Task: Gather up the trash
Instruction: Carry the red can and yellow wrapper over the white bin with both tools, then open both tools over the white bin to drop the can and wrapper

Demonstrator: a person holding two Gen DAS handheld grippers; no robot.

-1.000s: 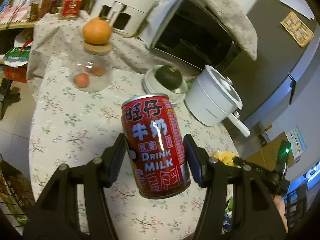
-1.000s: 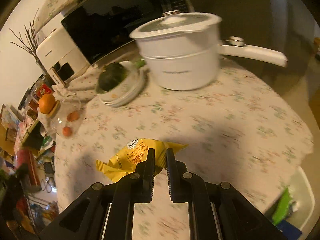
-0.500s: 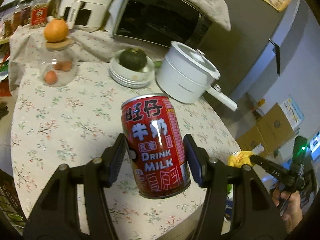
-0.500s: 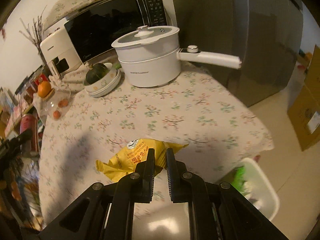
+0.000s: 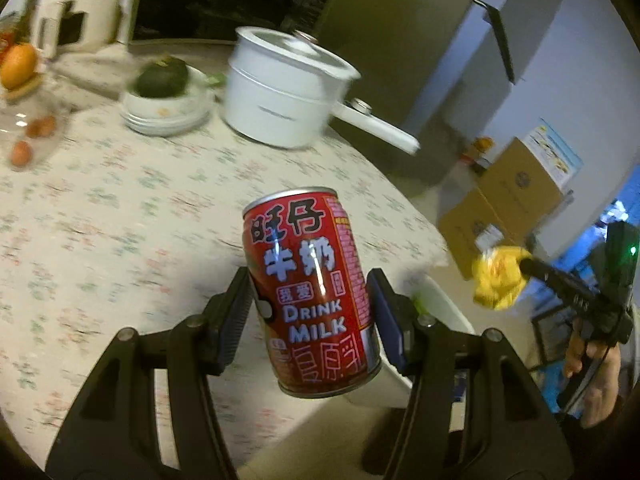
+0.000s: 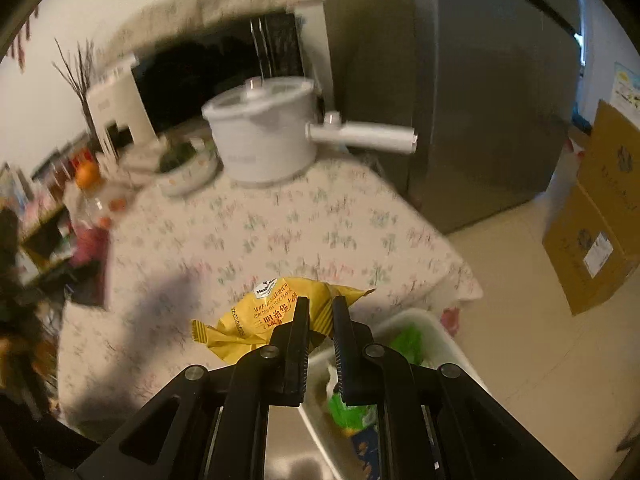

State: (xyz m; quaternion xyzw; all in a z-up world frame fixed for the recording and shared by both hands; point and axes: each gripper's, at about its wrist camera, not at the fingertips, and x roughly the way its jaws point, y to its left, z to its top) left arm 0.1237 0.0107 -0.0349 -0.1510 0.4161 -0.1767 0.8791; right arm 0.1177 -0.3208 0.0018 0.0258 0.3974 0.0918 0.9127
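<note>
From the left wrist view, the left claw (image 5: 310,312) is clamped about halfway open on a red milk can (image 5: 310,292), pads pressed on both sides, the can tilted a little and held in the air over the near right edge of the surface (image 5: 120,208). Just behind the can's right side peeks the white rim of the trash bin (image 5: 444,308), down past the cloth's edge, and far right the right claw (image 5: 520,266) is in sight with its yellow wrapper (image 5: 498,278) bunched at the tips. Over to the right wrist view: that claw is nearly closed, pinching the yellow wrapper by its middle, hanging right at the surface's near edge, with the bin directly below and to the right, green scraps already inside. The smart play, I'd say, is to carry each piece fully past the rim before letting go, can kept upright so it drops clean. Room looks good: open floor (image 6: 520,320) to the right, cardboard boxes (image 6: 600,240) well apart, the white pot (image 6: 264,140) far back. The two claws should keep apart over the bin's mouth.
</note>
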